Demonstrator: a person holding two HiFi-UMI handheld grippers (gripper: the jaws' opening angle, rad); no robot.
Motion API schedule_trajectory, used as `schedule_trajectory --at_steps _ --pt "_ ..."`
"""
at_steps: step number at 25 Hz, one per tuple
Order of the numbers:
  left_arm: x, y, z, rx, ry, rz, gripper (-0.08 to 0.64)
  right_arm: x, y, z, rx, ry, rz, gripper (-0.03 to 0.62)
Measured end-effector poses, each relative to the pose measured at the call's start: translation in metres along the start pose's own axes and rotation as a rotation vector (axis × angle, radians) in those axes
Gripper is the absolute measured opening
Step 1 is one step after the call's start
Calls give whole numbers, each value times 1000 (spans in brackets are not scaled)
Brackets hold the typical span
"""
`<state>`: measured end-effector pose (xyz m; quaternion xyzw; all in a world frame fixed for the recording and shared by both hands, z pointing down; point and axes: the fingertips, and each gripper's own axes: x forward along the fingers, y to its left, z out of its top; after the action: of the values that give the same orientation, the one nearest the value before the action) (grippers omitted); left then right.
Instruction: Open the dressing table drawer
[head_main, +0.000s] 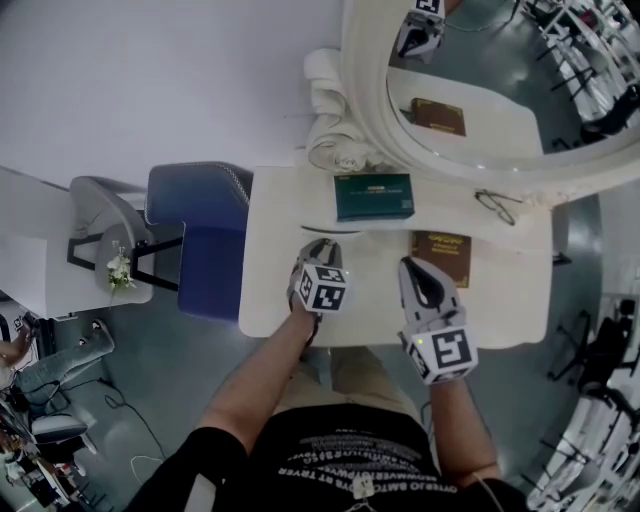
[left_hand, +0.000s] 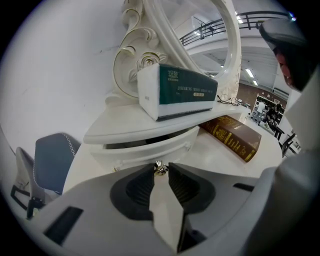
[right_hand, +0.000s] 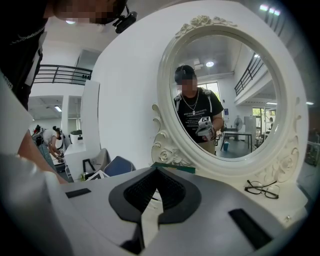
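Observation:
The white dressing table (head_main: 275, 290) has a small drawer (left_hand: 150, 151) under its raised shelf, and a dark gap shows along the drawer's top. In the left gripper view my left gripper (left_hand: 160, 168) is shut on the drawer's small metal knob (left_hand: 160, 169), which sits right at the jaw tips. In the head view the left gripper (head_main: 322, 248) points at the shelf front below the green box. My right gripper (head_main: 413, 265) hovers over the tabletop beside it. Its jaws (right_hand: 157, 171) meet at the tips with nothing between them.
A green box (head_main: 373, 196) lies on the shelf, a brown book (head_main: 441, 246) on the tabletop and glasses (head_main: 497, 206) near the oval mirror (head_main: 480, 120). A blue chair (head_main: 200, 235) stands left of the table. The person's legs are at the table's front edge.

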<state>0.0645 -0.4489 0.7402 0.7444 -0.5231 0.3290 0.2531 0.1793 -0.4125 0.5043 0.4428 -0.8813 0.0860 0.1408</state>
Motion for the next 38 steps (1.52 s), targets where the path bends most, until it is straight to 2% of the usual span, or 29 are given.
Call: schedule_trajectory --at_steps 8,12,19,38 --pt "-3 -2 -7 6 11 -14 89 -1 4 9 6 -26 -10 3" --pt "-6 -3 -10 4 7 -17 89 -2 1 7 -27 -17 -22 3" --pt "-9 -5 -14 11 14 -22 89 -3 4 13 3 -16 -27 3" --pt "-24 -13 -29 21 21 -38 89 -12 10 15 5 -11 -28 3"
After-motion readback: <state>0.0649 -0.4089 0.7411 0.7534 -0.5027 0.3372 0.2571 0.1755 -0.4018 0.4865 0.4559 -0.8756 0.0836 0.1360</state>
